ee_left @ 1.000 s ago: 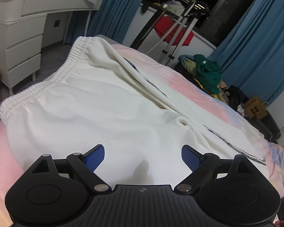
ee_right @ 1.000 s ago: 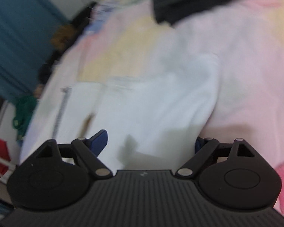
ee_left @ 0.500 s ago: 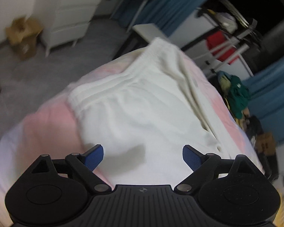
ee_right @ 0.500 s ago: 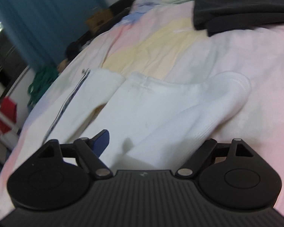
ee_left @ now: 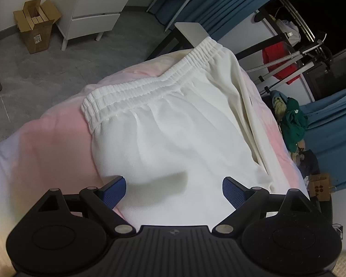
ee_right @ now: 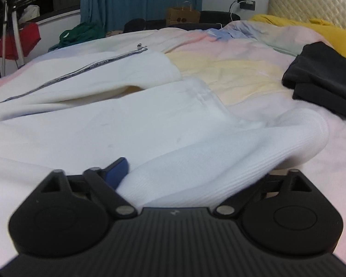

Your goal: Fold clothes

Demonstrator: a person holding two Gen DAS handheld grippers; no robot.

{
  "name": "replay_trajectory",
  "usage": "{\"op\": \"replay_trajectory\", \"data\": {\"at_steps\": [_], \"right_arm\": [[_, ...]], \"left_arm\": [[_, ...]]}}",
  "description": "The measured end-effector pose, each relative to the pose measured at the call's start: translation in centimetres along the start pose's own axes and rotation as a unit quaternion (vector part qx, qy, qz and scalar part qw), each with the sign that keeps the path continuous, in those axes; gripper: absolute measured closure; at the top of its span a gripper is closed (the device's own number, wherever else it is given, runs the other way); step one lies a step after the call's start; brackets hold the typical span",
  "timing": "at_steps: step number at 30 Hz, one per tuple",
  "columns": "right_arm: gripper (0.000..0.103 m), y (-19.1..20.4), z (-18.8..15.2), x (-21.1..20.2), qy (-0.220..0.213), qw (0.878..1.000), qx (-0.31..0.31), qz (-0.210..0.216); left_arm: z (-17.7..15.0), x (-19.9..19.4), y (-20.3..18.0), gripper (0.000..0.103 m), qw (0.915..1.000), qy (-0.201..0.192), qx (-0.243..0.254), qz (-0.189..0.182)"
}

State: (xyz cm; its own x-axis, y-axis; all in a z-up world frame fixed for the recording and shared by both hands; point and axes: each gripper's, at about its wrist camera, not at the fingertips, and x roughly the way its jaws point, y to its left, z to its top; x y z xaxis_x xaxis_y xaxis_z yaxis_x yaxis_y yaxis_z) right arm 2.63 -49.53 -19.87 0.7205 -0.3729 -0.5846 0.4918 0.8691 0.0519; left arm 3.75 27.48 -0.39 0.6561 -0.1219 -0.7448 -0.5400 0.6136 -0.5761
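Observation:
White sweatpants (ee_left: 173,127) lie spread on a pink pastel bed cover (ee_left: 46,143). Their elastic waistband (ee_left: 150,78) is at the bed's far edge in the left wrist view. My left gripper (ee_left: 174,190) is open and hovers over the upper part of the pants. In the right wrist view the pant legs (ee_right: 103,115) stretch away, one with a dark side stripe (ee_right: 80,71). My right gripper (ee_right: 196,173) is open, low on the bed, with the ribbed leg cuff (ee_right: 230,159) lying between its jaws. Its right finger is hidden under the cuff.
A folded black garment (ee_right: 323,78) lies on the bed at right, near a yellow pillow (ee_right: 323,30). White drawers (ee_left: 99,7) and a cardboard box (ee_left: 34,25) stand on the grey floor. A clothes rack with a red garment (ee_left: 281,62) and a green clothes pile (ee_left: 293,120) stand beyond the bed.
My left gripper has swung and lifted toward the waistband end. My right gripper has dropped low and moved onto the ribbed leg cuff, which now lies between its jaws.

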Motion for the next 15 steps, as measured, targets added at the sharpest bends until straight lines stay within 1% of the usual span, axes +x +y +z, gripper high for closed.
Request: {"op": "replay_trajectory", "data": {"at_steps": [5,8,10,15], "right_arm": [[0.006,-0.5,-0.6,-0.3,-0.01,1.0,0.017,0.007],[0.006,-1.1,-1.0,-0.6,-0.019,0.999,0.036,0.022],[0.006,-1.5,-1.0,-0.4,-0.016,0.998,0.049,0.032],[0.006,-1.5,-1.1,-0.4,-0.016,0.998,0.051,0.035]], "left_arm": [[-0.1,-0.4,0.1,0.011,1.0,-0.004,-0.001,-0.005],[-0.1,-0.4,0.1,0.011,1.0,-0.005,-0.002,-0.007],[-0.2,-0.5,0.0,0.011,1.0,-0.005,-0.001,-0.009],[-0.2,-0.6,0.1,0.011,0.9999,-0.004,-0.001,-0.014]]}}
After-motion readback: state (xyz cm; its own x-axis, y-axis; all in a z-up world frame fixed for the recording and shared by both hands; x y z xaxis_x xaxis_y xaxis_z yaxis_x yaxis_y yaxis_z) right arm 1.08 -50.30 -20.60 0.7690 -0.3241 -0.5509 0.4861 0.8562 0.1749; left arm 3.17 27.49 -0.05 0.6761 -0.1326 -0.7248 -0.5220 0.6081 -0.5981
